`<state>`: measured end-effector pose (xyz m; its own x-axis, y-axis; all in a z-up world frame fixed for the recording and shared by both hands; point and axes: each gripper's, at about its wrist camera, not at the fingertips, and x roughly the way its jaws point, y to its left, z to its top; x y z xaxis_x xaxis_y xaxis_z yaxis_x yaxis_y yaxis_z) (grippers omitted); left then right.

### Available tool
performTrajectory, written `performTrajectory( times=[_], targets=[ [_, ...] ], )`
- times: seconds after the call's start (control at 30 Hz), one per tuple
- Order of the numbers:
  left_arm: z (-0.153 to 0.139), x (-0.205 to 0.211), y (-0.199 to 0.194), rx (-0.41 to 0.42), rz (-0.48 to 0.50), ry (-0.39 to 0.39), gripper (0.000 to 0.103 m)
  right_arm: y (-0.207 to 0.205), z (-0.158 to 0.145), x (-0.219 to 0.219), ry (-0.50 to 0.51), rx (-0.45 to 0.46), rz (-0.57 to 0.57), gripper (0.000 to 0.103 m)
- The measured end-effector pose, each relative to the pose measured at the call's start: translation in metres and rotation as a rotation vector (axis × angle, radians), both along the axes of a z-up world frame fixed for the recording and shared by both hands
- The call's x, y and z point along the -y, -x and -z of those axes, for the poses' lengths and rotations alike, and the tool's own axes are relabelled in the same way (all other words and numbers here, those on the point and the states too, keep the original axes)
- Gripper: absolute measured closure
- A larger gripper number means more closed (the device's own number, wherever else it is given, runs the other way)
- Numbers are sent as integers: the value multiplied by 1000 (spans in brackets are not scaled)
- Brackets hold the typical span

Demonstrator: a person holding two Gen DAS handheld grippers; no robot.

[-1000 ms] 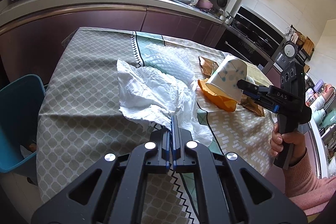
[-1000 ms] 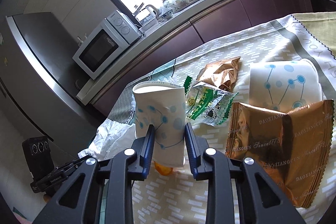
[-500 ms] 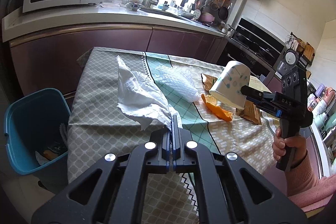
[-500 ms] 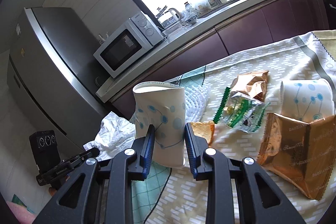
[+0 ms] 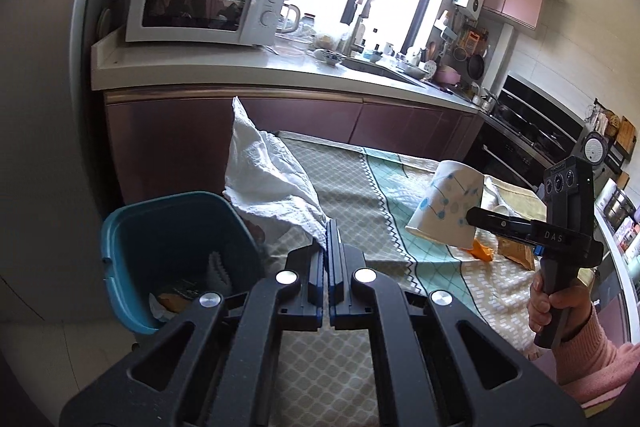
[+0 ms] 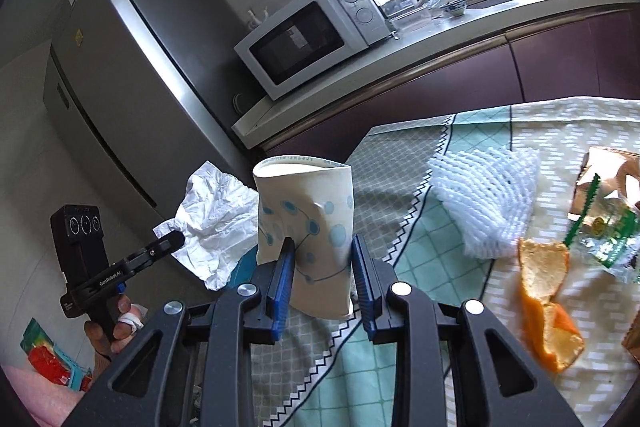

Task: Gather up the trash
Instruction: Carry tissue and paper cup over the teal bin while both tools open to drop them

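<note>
Carry step: my left gripper (image 5: 328,239) jaws pinch the crumpled white paper towel (image 5: 268,179); my right gripper (image 6: 322,267) jaws clamp the dotted paper cup (image 6: 308,223). Next: swing both over the teal plastic bin (image 5: 168,227) at 9 o'clock and let go.

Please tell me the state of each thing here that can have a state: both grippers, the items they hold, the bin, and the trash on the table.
left gripper: shut on the paper towel
paper towel: crumpled, lifted, beside the bin
right gripper: shut on the paper cup
paper cup: dented, lifted, mouth open
bin: open, trash inside
foam net: lying on the table
orange peel: lying on the table
microwave: door closed
</note>
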<state>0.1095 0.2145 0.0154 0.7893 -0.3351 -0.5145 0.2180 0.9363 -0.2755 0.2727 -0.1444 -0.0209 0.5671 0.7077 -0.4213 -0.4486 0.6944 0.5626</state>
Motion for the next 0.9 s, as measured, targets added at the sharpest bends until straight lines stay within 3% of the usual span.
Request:
performTrajectory(
  times=[0.2, 0.37, 0.57, 0.9],
  targets=[
    [9, -44, -4, -26, -110, -33, 101, -22, -2, -49, 16, -18, -87, 76],
    [34, -75, -23, -89, -179, -51, 101, -40, -8, -102, 66, -11, -164, 76],
    [79, -94, -51, -198, -195, -65, 101, -64, 3, -160, 149, -38, -221, 76],
    [133, -105, -92, -326, -198, -47, 101, -101, 40, -220, 227, -176, -250, 73]
  ],
)
